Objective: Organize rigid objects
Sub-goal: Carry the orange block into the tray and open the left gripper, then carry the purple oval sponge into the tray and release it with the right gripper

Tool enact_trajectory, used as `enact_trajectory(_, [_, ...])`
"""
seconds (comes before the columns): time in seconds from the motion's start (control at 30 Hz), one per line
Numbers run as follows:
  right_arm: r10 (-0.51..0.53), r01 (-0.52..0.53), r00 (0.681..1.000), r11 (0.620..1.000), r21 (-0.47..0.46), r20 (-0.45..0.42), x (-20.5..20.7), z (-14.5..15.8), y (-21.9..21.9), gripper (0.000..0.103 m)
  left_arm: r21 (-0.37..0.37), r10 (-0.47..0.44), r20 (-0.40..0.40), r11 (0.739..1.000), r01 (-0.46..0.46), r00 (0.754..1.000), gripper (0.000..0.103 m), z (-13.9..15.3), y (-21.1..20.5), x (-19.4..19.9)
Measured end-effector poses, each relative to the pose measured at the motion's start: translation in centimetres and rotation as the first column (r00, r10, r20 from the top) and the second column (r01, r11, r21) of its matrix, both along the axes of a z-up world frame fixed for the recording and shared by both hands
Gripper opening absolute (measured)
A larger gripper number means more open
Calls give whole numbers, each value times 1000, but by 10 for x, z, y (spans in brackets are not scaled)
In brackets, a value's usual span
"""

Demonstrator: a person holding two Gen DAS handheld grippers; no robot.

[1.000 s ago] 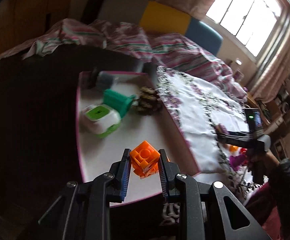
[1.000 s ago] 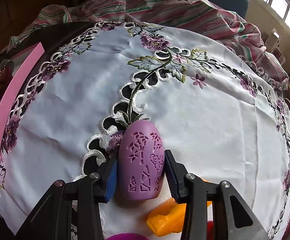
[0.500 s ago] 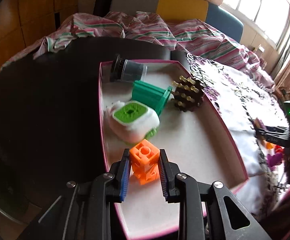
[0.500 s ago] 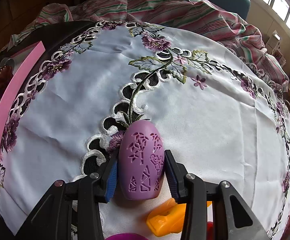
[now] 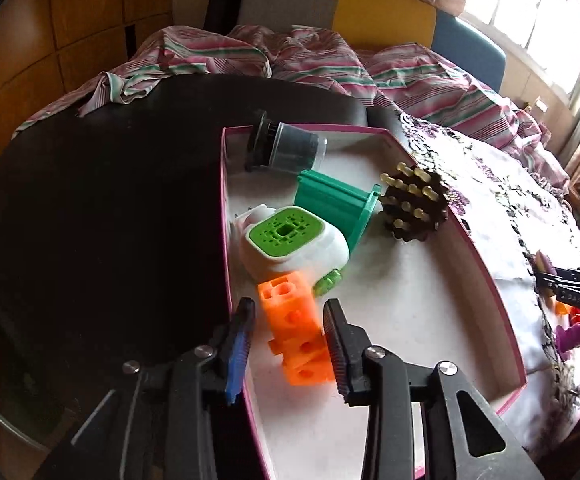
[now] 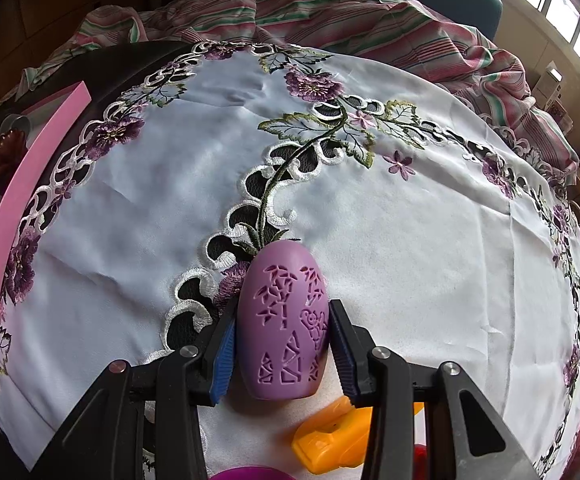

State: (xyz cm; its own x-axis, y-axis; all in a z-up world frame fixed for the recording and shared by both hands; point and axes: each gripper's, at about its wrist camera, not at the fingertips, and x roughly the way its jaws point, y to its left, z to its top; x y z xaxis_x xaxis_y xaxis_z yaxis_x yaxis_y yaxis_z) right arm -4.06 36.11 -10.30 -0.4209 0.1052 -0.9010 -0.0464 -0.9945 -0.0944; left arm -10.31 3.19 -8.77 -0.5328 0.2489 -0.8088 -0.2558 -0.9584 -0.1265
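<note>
Inside the pink tray (image 5: 486, 276) my left gripper (image 5: 287, 340) has just spread apart, dropping the orange block (image 5: 296, 334) beside the green-topped toy (image 5: 290, 242), so that piece is sorted, while my right gripper (image 6: 281, 346) stays clamped on the purple egg (image 6: 283, 324) over the tablecloth (image 6: 410, 240)

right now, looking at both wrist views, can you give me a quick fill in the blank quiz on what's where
1. The orange block lies inside the pink-walled ____.
2. The right gripper has its jaws on either side of a carved ____ egg-shaped piece.
3. The green-topped white piece sits just beyond the orange block, against the ____ ribbed piece.
4. The purple piece rests on a white ____ embroidered with flowers.

Missing words: tray; purple; green; cloth
</note>
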Motion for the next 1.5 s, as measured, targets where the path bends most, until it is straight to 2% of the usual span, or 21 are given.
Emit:
enact_trajectory(0.3, [-1, 1, 1000, 1000, -2, 2, -1, 0, 1, 42, -4, -2, -40, 1000, 2, 999, 50, 9, 2, 17])
enact_trajectory(0.37, [1, -1, 1000, 1000, 2, 1, -1, 0, 0, 42, -17, 7, -54, 1000, -8, 999, 56, 12, 1, 21])
enact_trajectory(0.67, [-12, 12, 1000, 1000, -15, 9, -3, 1, 3, 42, -77, 53, -110, 995, -62, 992, 60, 24, -4, 41])
enact_trajectory(0.83, [-13, 13, 1000, 1000, -12, 10, -3, 2, 3, 42, -82, 70, -133, 993, -81, 989, 72, 30, -7, 49])
enact_trajectory(1.2, [12, -11, 1000, 1000, 19, -1, -2, 2, -2, 42, -82, 87, -135, 992, -99, 987, 72, 32, -9, 58])
enact_trajectory(1.33, [9, -9, 1000, 1000, 15, -1, -1, 2, -1, 42, -94, 93, -163, 990, -109, 982, 75, 33, -12, 63])
enact_trajectory(1.5, [5, -5, 1000, 1000, 9, -1, -1, 2, 0, 42, -76, 111, -157, 989, -124, 981, 75, 33, -19, 64])
